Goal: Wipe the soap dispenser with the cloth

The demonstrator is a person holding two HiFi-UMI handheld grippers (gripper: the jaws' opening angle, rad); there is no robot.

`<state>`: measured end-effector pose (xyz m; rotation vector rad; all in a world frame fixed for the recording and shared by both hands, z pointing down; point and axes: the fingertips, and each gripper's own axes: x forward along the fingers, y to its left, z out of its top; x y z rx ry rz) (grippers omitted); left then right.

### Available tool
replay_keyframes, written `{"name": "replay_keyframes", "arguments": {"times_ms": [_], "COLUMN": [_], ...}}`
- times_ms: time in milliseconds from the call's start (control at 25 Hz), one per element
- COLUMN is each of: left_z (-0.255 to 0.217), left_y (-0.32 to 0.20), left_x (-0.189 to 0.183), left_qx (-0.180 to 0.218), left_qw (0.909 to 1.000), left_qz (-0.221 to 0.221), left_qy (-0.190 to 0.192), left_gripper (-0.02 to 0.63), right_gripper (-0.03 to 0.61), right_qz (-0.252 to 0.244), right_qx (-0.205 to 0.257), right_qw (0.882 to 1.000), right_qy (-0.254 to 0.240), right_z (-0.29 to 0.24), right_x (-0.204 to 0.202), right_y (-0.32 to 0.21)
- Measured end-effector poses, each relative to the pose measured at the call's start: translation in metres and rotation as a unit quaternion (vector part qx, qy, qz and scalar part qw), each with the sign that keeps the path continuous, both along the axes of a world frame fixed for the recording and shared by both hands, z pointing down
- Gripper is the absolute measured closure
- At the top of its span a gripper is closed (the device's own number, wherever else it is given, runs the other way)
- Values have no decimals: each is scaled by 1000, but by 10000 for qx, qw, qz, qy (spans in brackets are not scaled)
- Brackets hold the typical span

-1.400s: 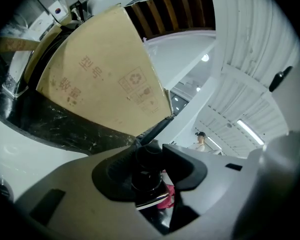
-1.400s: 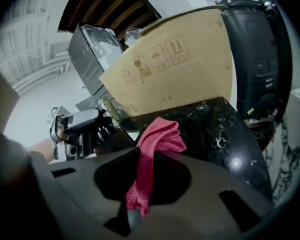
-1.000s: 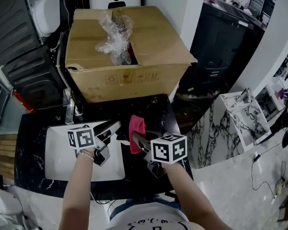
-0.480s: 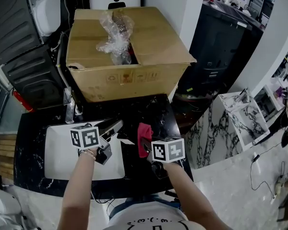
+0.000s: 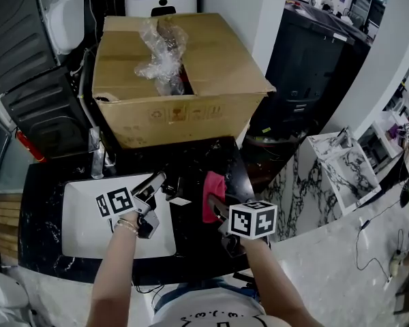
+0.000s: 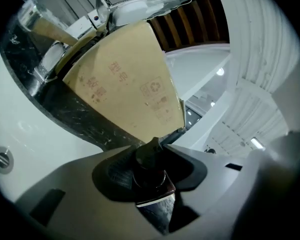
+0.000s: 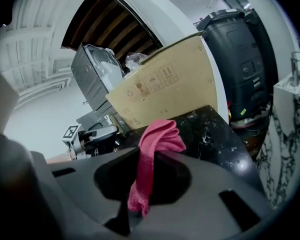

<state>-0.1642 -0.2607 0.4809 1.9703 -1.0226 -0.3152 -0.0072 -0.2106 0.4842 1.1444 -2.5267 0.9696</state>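
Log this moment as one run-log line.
left gripper: shut on soap dispenser | right gripper: shut on pink cloth | contact: cloth apart from dispenser | surface: black counter with white sink

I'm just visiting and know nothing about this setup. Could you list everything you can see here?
cardboard box: one, brown, at the back of the counter
plastic wrap: one bundle, clear, sticking out of the box top
counter: one, black marbled, below the box
sink: one, white, set in the counter's left part
faucet: one, silver, behind the sink
black cabinet: one, right of the box
soap dispenser: one, dark with a pump top, between the left gripper's jaws
cloth: one, pink, pinched in the right gripper
left gripper: one, grey with a marker cube, over the sink's edge
right gripper: one, grey with a marker cube, over the counter
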Motion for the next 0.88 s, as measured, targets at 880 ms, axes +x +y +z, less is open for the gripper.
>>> {"name": "replay_keyframes", "arguments": {"times_ms": [880], "left_z": [-5], "left_y": [-5], "left_x": [22], "left_qx": [1103], "left_qw": [9882], "left_qz": [-945], "left_qy": [-486], "left_gripper": [495], "right_gripper": [528], "right_qz": [-511], "right_qx": [-518], "right_qw": [9966], "right_qy": [396], "right_z": [35], "right_x": [-29], "right_y": [10]}}
